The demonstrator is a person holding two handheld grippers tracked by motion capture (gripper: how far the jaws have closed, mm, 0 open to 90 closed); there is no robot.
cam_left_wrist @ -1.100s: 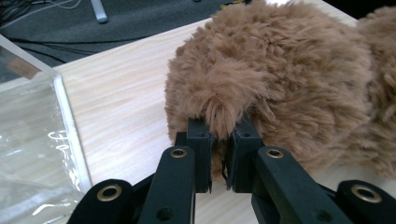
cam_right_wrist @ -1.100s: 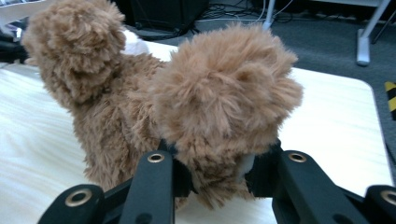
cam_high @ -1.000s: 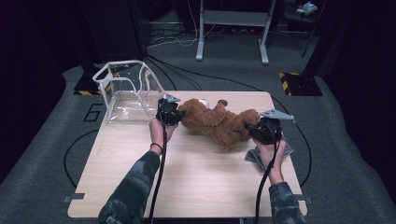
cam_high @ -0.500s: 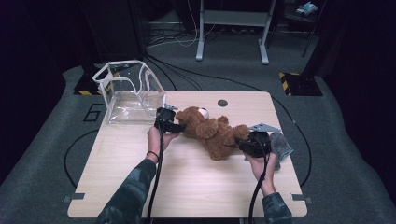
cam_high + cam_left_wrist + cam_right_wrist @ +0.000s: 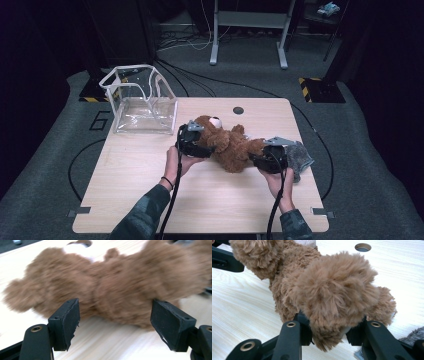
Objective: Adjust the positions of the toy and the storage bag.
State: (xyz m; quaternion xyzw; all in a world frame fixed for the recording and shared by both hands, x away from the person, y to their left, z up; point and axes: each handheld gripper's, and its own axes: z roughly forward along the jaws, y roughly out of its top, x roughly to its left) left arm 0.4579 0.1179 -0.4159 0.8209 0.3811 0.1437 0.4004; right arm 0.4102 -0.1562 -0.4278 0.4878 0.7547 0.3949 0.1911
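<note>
On the pale wooden desk, ringed by dark grey carpet, we see a brown teddy bear lying on its side near the middle, a clear plastic box at the far left corner. Our left gripper has just been opening; its jaws stand wide beside the bear's body, not pressing it. Our right gripper clamps a fluffy leg, with a grey cloth just beside it.
</note>
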